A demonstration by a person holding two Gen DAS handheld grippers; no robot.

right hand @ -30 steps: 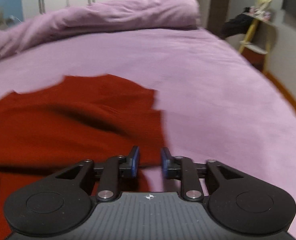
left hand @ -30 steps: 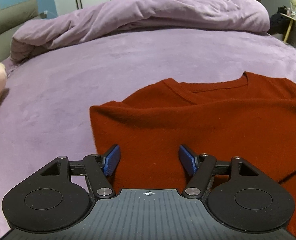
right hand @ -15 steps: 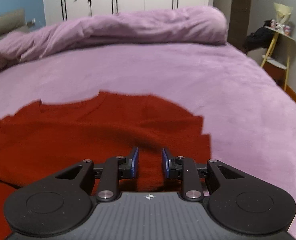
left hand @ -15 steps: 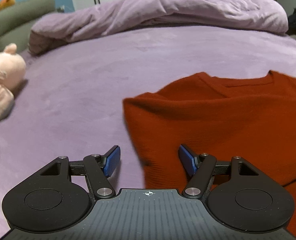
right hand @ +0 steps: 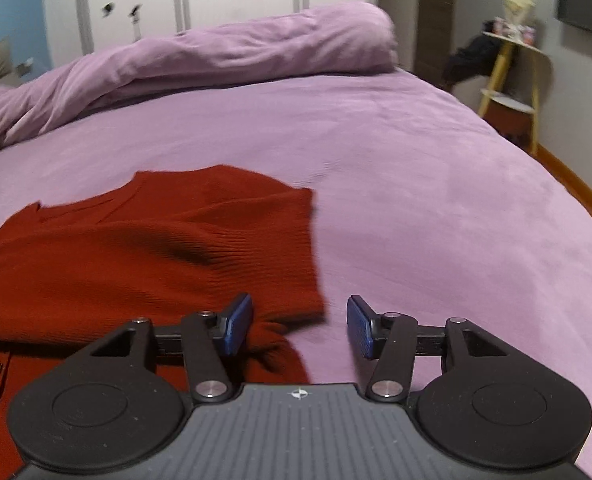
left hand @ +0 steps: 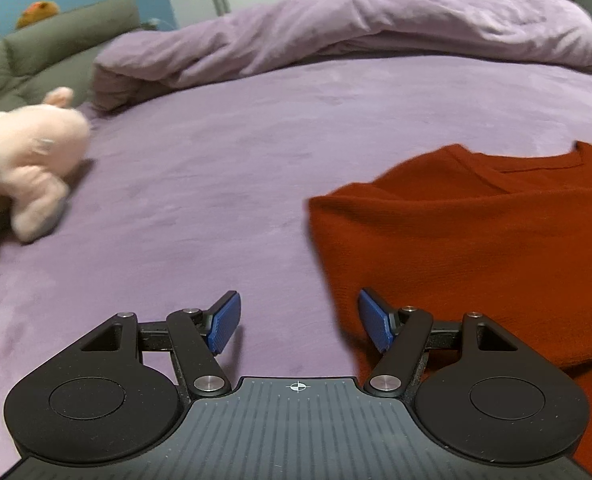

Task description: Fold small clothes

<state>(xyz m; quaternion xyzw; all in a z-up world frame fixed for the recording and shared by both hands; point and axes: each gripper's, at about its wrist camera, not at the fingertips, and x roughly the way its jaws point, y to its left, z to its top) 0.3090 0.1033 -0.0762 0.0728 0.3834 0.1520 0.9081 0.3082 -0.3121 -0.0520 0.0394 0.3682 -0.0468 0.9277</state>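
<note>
- L gripper (left hand: 299, 322): jaws apart, nothing between the blue pads; only bare bedsheet (left hand: 224, 168) in the gap. Jaws have just been closing a little.
- L right-hand pad (left hand: 371, 322) sits over the sweater's left edge, at approx 3 o'clock of the gap; contact w/ fabric cannot be told.
- R gripper (right hand: 299, 326): jaws apart, have just been opening. No clamp on anything; sweater's lower right corner lies below the gap, towards the 9 o'clock pad.
- R left-hand pad (right hand: 238, 330) is over red knit; right-hand pad over bare sheet.
- Red sweater (left hand: 475, 232): flat on the sheet, neckline at 12 o'clock, sides folded inward so left and right edges run straight. In L view it fills 1–4 o'clock; in R view it fills 8–11 o'clock.
- Small dark buttons or snaps along the sweater at approx 8 o'clock in R view; detail too small to tell.
- Pink plush toy (left hand: 24, 164): on sheet at 10 o'clock in L view, well apart from sweater, blurred.
- Purple duvet (left hand: 355, 32): bunched along far side of bed, 12 o'clock, both views.
- Grey-green headboard cushion (left hand: 56, 44) at 11 o'clock, L view.
- Yellow side shelf (right hand: 511, 76) at 2 o'clock, R view, beside the bed.
</note>
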